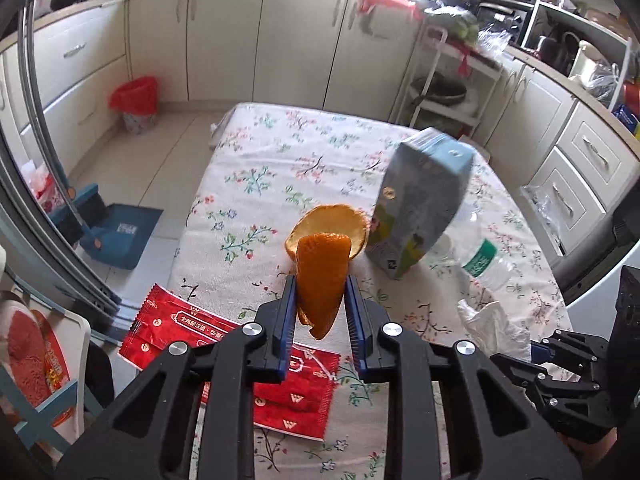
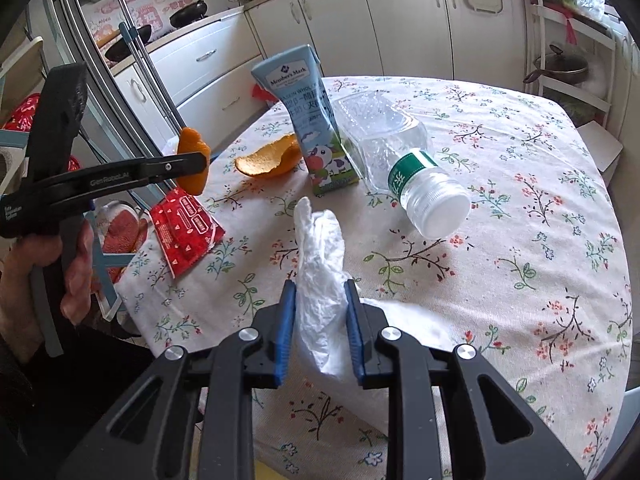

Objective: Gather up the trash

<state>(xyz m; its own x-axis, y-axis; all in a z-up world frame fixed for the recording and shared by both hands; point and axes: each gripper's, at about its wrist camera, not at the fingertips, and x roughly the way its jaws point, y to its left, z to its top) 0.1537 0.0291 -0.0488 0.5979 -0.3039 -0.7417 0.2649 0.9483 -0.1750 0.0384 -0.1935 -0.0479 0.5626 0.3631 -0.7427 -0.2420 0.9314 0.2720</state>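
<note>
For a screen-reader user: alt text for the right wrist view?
The right gripper clamps a crumpled white tissue above a floral tablecloth. Beyond lie a milk carton, plastic bottle and orange peel.

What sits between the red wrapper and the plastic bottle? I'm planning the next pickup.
In the right wrist view, the crumpled white tissue held by the right gripper rises between red wrapper and plastic bottle.

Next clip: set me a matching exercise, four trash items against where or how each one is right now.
Items:
1. orange peel strip
2. white tissue
3. plastic bottle
4. milk carton

States:
A. lying on its side on the tablecloth
B. standing on the table
C. gripped in the left tongs
D. gripped in the right tongs

Pairs: 1-C, 2-D, 3-A, 4-B
</note>
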